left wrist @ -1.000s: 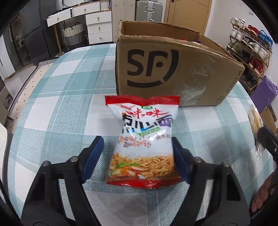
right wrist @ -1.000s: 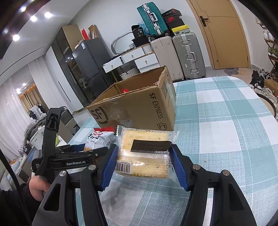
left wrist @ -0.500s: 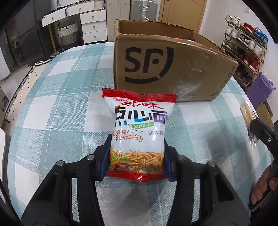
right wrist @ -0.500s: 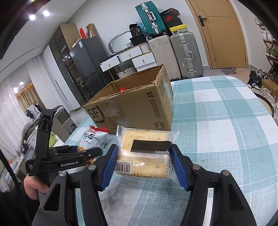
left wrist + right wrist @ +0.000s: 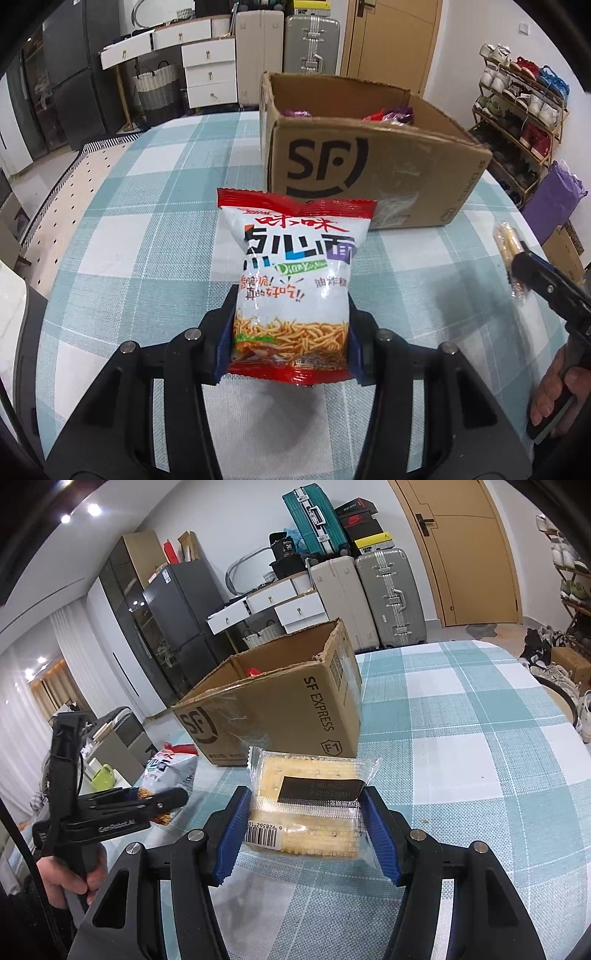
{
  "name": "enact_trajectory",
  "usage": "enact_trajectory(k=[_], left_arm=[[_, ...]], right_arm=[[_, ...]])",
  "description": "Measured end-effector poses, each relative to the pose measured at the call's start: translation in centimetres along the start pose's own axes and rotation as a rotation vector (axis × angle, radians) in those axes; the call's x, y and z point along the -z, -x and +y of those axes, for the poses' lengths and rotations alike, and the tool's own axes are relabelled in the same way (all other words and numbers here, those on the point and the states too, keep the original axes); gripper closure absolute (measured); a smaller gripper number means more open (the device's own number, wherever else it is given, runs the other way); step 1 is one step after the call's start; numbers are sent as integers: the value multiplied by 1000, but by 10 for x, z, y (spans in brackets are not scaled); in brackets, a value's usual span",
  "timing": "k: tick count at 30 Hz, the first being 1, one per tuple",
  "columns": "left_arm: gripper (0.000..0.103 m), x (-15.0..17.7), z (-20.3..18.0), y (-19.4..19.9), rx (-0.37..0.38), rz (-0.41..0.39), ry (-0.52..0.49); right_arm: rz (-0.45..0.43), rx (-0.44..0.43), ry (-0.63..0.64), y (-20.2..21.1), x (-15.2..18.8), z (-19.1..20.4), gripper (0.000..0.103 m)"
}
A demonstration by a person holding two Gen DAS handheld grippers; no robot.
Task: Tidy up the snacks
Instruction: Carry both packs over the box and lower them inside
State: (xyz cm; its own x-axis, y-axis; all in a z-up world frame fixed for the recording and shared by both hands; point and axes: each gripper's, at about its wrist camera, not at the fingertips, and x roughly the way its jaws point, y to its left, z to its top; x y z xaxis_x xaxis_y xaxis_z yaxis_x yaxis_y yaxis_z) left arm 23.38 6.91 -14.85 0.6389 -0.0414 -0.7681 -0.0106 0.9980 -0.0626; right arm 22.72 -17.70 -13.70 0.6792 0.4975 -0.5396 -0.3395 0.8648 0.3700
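The left claw (image 5: 290,332) is clamped on the lower end of a noodle snack bag (image 5: 295,273), its blue pads pressed against both sides, and holds the bag just in front of the SF cardboard box (image 5: 369,173). The right claw (image 5: 306,830) is closed on a clear-wrapped cracker pack (image 5: 310,805), gripping its two edges, also just in front of the box, nearer its "SF EXPRESS" side. The box stands open on the checked counter (image 5: 461,738), with several snack wrappers (image 5: 388,115) inside it.
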Motion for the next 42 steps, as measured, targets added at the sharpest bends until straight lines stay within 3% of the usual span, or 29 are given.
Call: enact_trajectory(k=[7,13,22,27,35,42], left_arm=[[57,1,-7,45,4,-75,-9],[57,-9,-12,76,31,-105,-18],[57,-57,-18,128,43,-204,-72],[57,-88,-24,149,45,-245,-105],[57,-148,-25,156,106,-212,-98],[57,-203,-32,120,104,-156,-91]], right_arm=[[-53,-15,42,18,-1,13,42],[-102,-63,100,46,-25,41,42],[-112,-146,163,68,-82,77,42],[-119,-136,213,72,-113,89,42],[-117,-132,230,64,-168,93,42],[-78,-104,238,30,-211,90,42]])
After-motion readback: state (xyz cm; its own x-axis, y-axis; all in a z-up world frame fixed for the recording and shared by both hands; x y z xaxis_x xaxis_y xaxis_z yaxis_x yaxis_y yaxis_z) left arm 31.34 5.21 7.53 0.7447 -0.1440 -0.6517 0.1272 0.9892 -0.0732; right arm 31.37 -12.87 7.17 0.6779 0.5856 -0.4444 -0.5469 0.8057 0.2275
